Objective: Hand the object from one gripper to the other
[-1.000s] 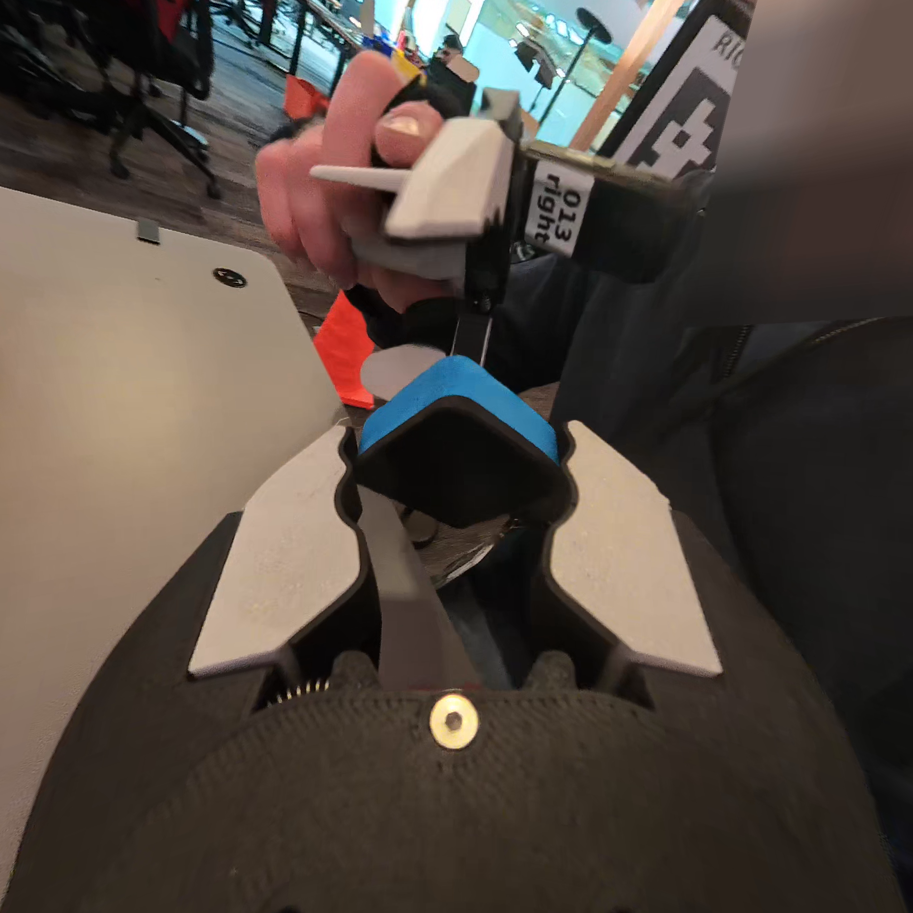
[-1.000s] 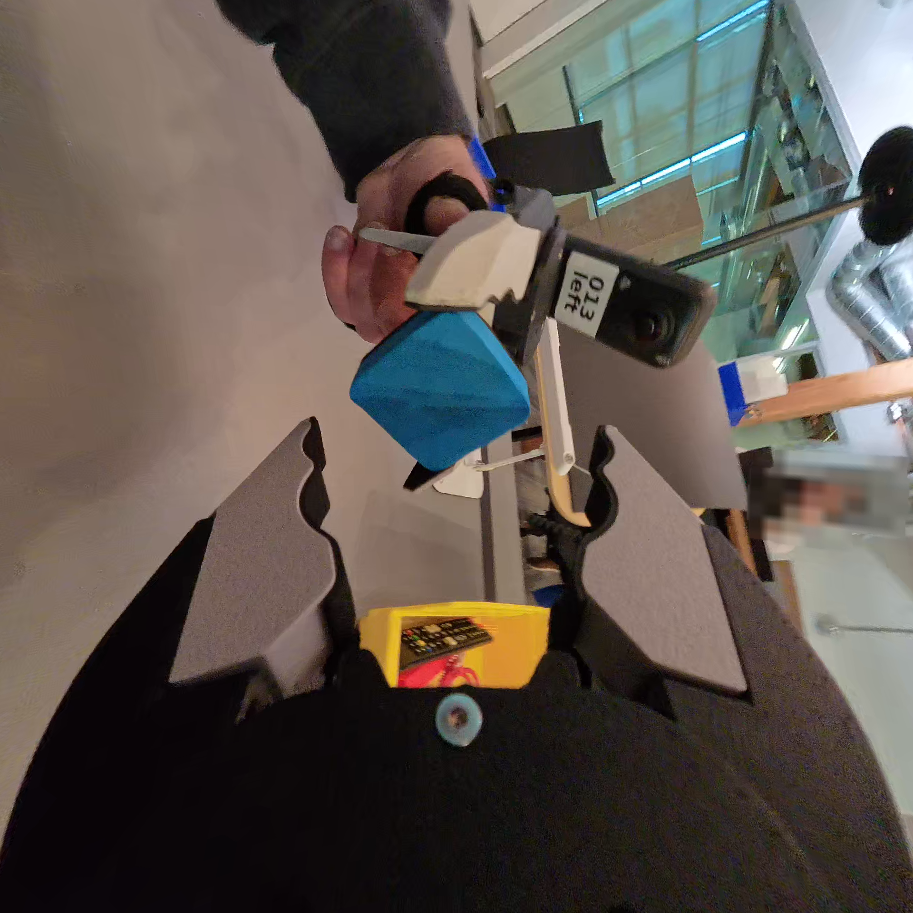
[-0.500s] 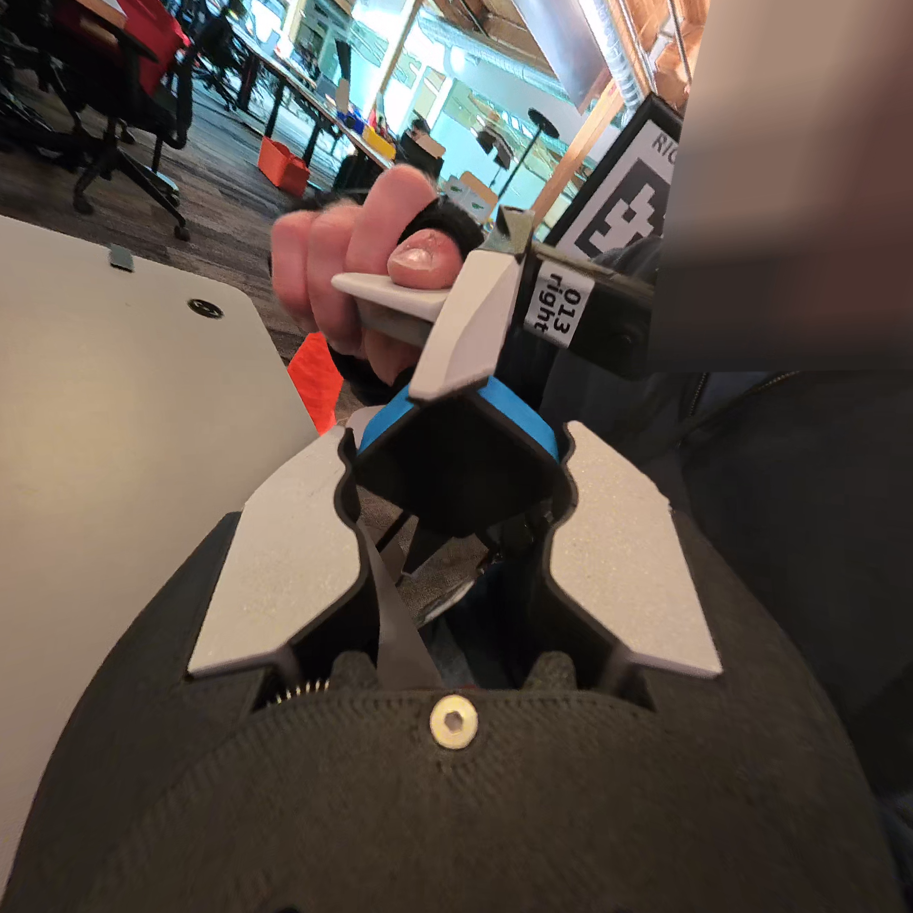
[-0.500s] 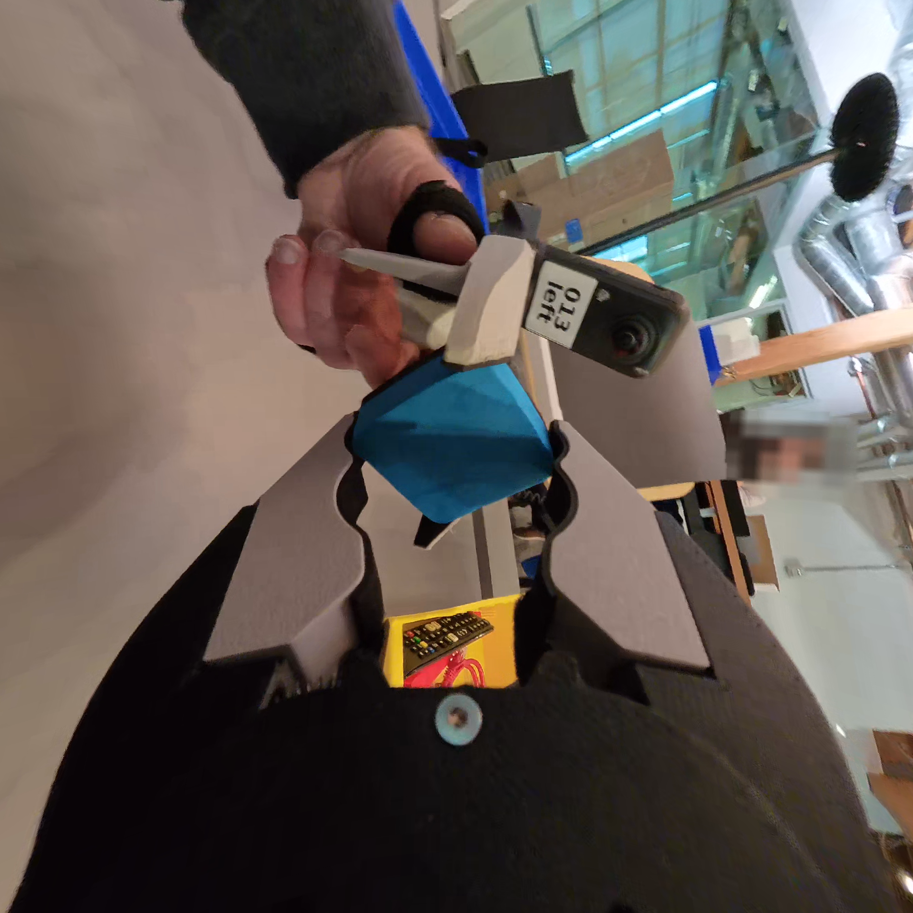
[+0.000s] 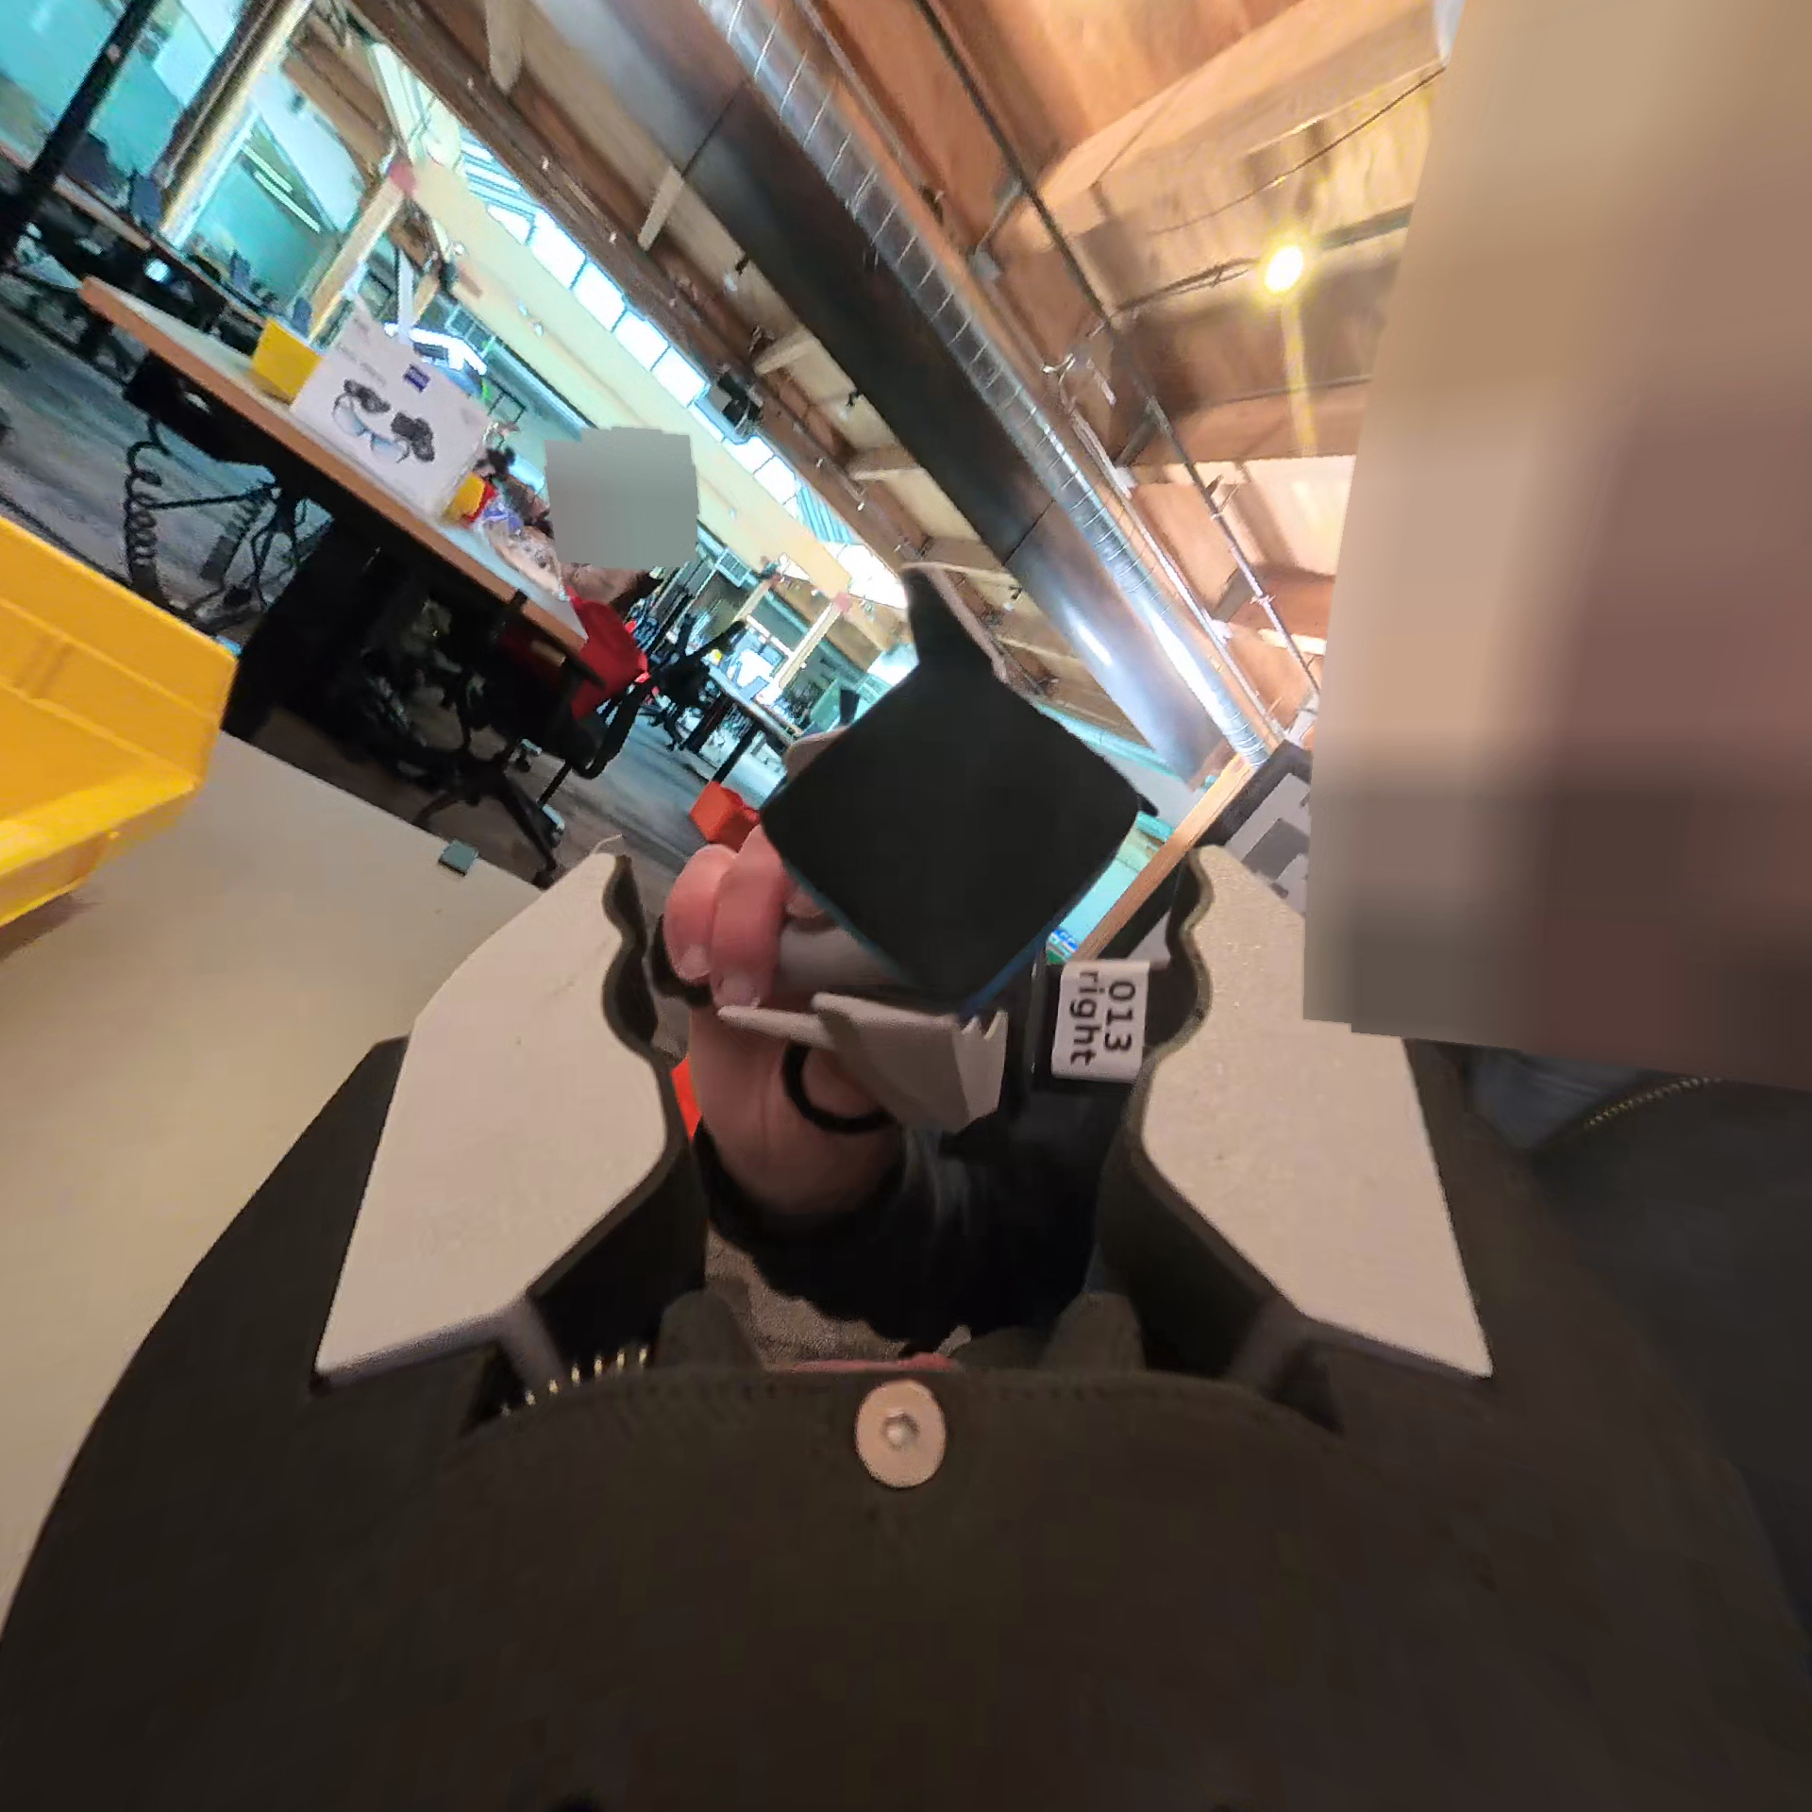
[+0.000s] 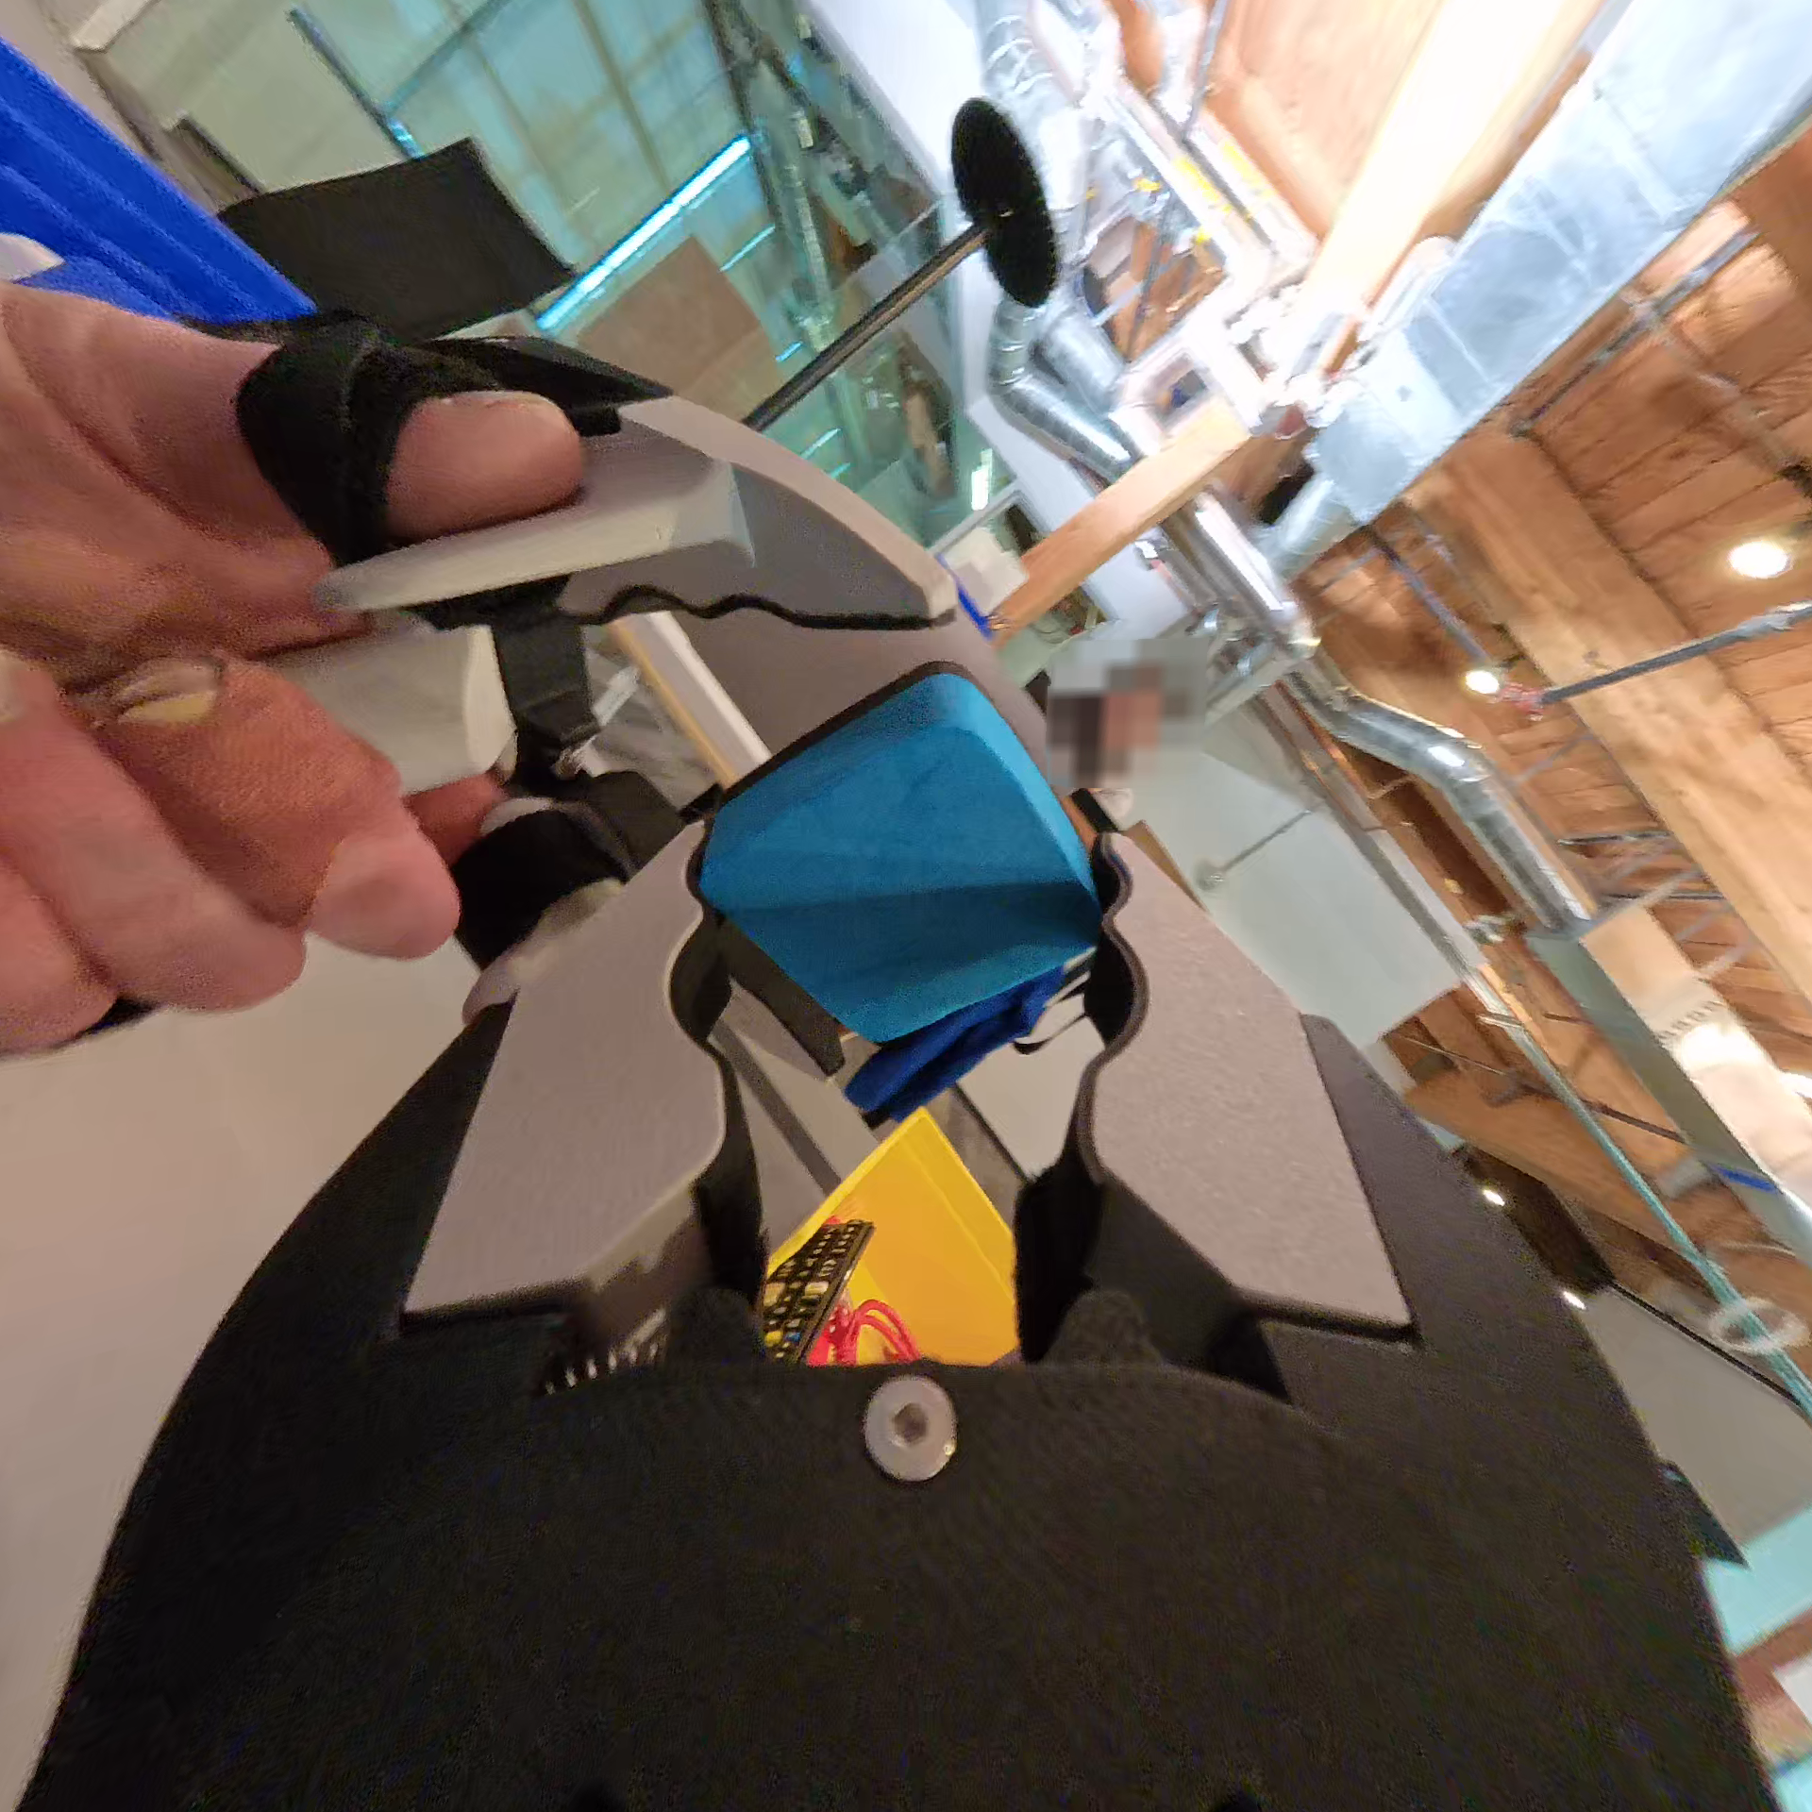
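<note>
Right wrist view, near to far: the right gripper has its grey fingers pinching the blue block from left and right, with the block seated at the fingertips and no gap showing on either side. Below the block, between the fingers, a yellow bin lies farther off. Up and left of the block, the left gripper (held by a hand) stands apart from it, its jaws pressed nearly together on nothing.

Left wrist view: the left gripper shows its own fingers spread, nothing between them. The block sits beyond and above the fingertips, a dark face turned to the camera. By this reading, the transfer is made: the block lies with the right gripper, and the next move depends on the left drawing clear.
</note>
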Available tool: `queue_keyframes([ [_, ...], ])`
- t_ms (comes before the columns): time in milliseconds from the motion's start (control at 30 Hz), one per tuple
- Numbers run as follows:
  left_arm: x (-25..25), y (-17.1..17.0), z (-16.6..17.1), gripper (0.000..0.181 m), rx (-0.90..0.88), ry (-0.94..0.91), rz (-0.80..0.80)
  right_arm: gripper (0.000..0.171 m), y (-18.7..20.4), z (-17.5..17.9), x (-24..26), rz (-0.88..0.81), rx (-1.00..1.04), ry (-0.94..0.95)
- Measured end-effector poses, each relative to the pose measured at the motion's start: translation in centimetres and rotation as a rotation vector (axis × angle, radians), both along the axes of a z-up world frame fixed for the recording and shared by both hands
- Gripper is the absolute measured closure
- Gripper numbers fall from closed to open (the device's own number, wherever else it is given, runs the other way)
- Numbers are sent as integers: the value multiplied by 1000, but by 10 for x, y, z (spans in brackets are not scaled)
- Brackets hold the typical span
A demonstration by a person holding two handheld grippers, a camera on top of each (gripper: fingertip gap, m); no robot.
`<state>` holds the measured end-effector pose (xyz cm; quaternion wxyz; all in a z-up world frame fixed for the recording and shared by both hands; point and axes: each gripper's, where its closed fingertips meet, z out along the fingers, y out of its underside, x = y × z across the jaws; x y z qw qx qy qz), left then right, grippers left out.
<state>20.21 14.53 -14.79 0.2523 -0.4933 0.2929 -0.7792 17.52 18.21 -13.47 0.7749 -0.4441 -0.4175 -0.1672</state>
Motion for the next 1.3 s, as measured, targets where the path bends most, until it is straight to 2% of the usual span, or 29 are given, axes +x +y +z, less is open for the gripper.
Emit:
queue_keyframes([
  [133,5,-6,11,78,-19,-68,46,100,-3,-4,-5,-11,16,18],
  [267,9,-10,14,85,-50,-105,67,100,-3,-7,-6,-16,13,43],
  [367,10,-13,13,105,-57,-128,62,101,-5,-5,-7,-18,19,55],
  [633,10,-12,13,106,-36,-111,87,99,-6,-5,-8,26,12,65],
  [767,15,-20,-1,106,37,32,6,95,-12,-17,-10,120,-25,-16],
  [800,16,-23,-7,106,76,96,-23,75,-14,-22,-9,157,-86,-32],
  [833,15,-19,-9,106,117,133,0,70,-15,-21,-5,162,-97,-17],
  [900,9,-13,0,106,114,124,-10,81,-25,-22,-2,193,-70,-81],
  [967,6,-8,-3,106,187,199,-4,80,-33,-25,-1,251,-101,-129],
  [1067,2,-8,-15,106,301,333,-66,84,-42,-35,0,368,-214,-249],
  [1167,-1,-12,-24,106,376,443,-154,95,-55,-34,-4,506,-297,-334],
  [1300,-6,-18,-38,106,504,592,-270,104,-55,-38,-6,550,-371,-497],
])
